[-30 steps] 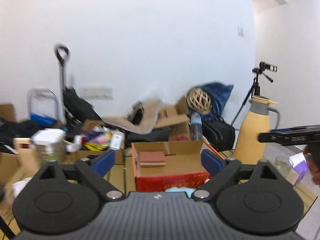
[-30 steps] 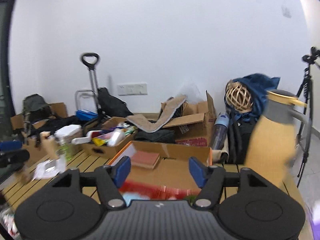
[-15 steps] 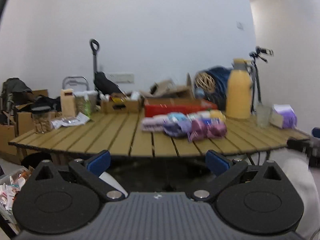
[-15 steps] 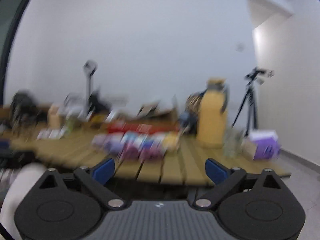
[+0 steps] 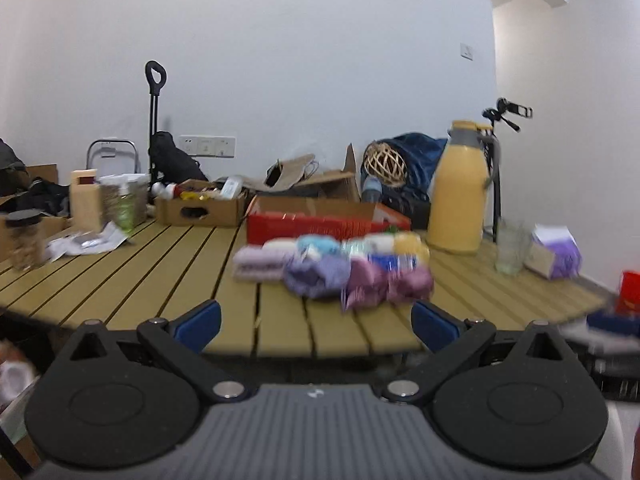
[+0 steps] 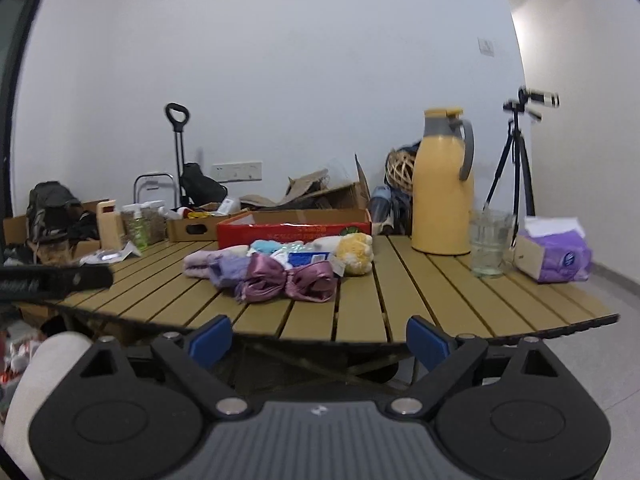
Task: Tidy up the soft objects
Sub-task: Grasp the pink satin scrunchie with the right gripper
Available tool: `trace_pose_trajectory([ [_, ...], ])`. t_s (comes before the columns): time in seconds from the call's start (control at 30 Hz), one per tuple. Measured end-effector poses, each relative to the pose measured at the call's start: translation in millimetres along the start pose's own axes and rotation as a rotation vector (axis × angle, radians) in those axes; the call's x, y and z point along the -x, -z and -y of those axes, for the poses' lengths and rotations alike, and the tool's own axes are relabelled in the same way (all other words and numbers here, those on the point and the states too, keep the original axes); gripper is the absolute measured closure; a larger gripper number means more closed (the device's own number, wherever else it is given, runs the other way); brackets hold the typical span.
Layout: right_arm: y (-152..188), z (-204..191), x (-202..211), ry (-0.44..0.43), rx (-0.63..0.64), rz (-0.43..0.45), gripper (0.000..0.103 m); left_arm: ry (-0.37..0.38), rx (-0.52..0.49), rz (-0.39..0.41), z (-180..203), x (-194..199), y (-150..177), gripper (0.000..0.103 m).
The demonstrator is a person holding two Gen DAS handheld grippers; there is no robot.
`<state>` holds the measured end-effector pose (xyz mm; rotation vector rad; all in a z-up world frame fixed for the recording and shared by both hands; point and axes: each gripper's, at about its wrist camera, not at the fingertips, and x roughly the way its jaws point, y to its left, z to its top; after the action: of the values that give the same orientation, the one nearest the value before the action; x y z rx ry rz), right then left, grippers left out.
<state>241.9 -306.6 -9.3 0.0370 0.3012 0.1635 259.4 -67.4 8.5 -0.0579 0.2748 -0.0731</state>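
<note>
A pile of soft objects (image 5: 332,264) lies on the slatted wooden table (image 5: 160,276): a pink satin bow (image 6: 288,282), a lilac cloth (image 6: 200,266), a yellow plush (image 6: 354,254), light blue and white pieces. A red cardboard box (image 6: 294,228) stands open just behind the pile. My left gripper (image 5: 316,326) is open and empty, held in front of the table's near edge. My right gripper (image 6: 318,340) is open and empty, also short of the near edge, below table height.
A yellow thermos jug (image 6: 442,184), a glass (image 6: 490,242) and a purple tissue pack (image 6: 554,254) stand at the table's right. Jars, a carton and papers (image 5: 86,236) sit at the left. Cardboard boxes, bags, a trolley and a tripod (image 6: 516,160) stand behind.
Both grippers have pulled back and dropped from over the red box to in front of the table's near edge. The soft pile has come into view. Both jaws stay open.
</note>
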Motion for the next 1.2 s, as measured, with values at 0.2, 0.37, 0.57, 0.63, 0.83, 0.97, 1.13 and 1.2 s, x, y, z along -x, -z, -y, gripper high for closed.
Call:
trace_pose_trajectory([
  [0.2,-37,20,-95,-0.034,-0.071,-0.030,0.030,0.006,0.041,-0.023,17,-129,-41,0.045],
  [0.37,-60,35,-168,-0.060,-0.152,-0.085,0.042,0.037,0.015,-0.156,29,-211,-38,0.091],
  [0.57,-61,40,-222,-0.134,-0.184,-0.162,0.055,0.077,-0.056,-0.190,42,-188,4,0.093],
  [0.63,-57,38,-239,-0.158,-0.201,-0.208,0.060,0.087,-0.034,-0.200,39,-189,0,0.093],
  [0.83,-39,34,-242,-0.181,-0.203,-0.256,0.083,0.127,0.005,-0.253,34,-190,-5,0.050],
  [0.97,-21,35,-232,-0.180,-0.228,-0.290,0.089,0.213,0.064,-0.358,32,-196,1,0.044],
  [1.13,-18,40,-229,-0.186,-0.240,-0.281,0.091,0.213,0.063,-0.359,33,-201,6,0.064],
  [1.2,-18,41,-229,-0.187,-0.245,-0.280,0.091,0.225,0.078,-0.367,30,-202,5,0.067],
])
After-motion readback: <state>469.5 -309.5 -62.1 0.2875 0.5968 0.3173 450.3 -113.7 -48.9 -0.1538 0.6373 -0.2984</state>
